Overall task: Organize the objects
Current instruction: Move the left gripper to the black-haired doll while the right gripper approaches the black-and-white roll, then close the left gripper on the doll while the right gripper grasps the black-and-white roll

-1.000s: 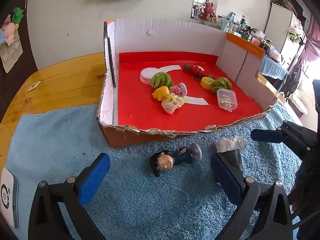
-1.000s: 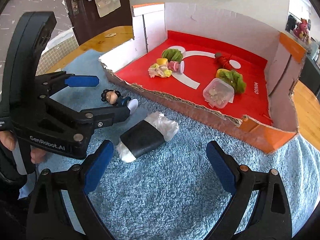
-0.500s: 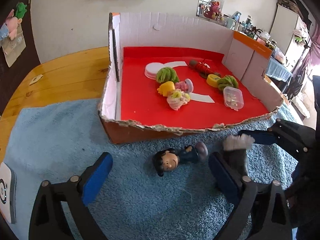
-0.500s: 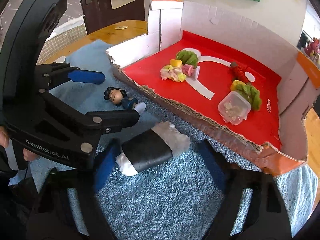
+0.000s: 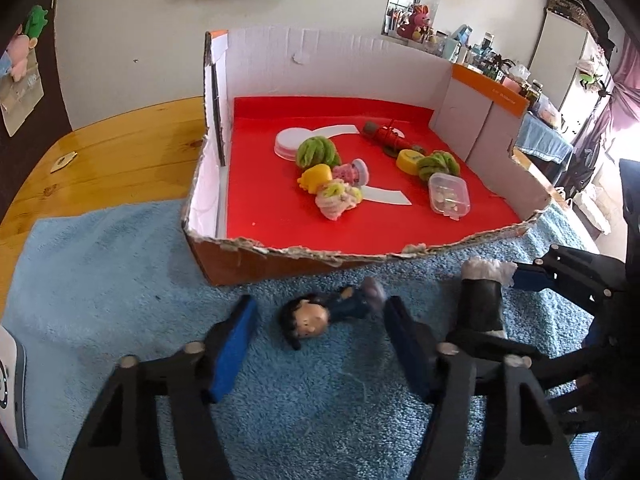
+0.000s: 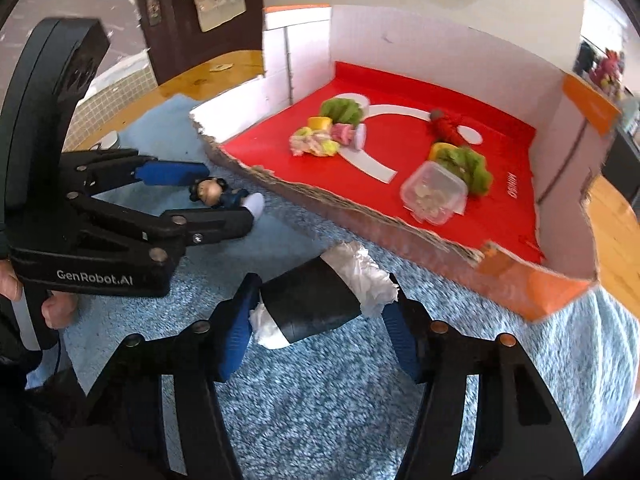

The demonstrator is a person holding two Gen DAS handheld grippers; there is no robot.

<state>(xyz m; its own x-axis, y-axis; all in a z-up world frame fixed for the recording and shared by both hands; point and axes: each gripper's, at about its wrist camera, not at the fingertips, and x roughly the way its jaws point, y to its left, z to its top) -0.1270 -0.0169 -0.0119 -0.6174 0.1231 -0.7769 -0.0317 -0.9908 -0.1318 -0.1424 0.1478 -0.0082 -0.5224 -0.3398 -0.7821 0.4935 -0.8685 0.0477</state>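
In the left wrist view, a white device sits at the far left edge on the blue fleece mat, with the wooden table bare in the upper left. At lower centre the left gripper is closing; one doll figure lies on the mat between its blue pads, with a gap showing on each side, so nothing is gripped.

Above it, filling the middle of the frame, stands one cardboard box with a red floor. Inside, from left to right: one white lid, one green yarn ball, one yellow toy, one pink spool, one pale mixed yarn bundle, one red wrapped item, one yellow disc, a second green yarn ball and one clear lidded container.

At lower right lies one black roll with white paper ends.

In the right wrist view, that roll sits at lower centre between the pads of the right gripper, whose jaws are closing on it; the left pad meets the white paper end, the right pad is close against the other, blurred, so I cannot tell if the grip is firm.
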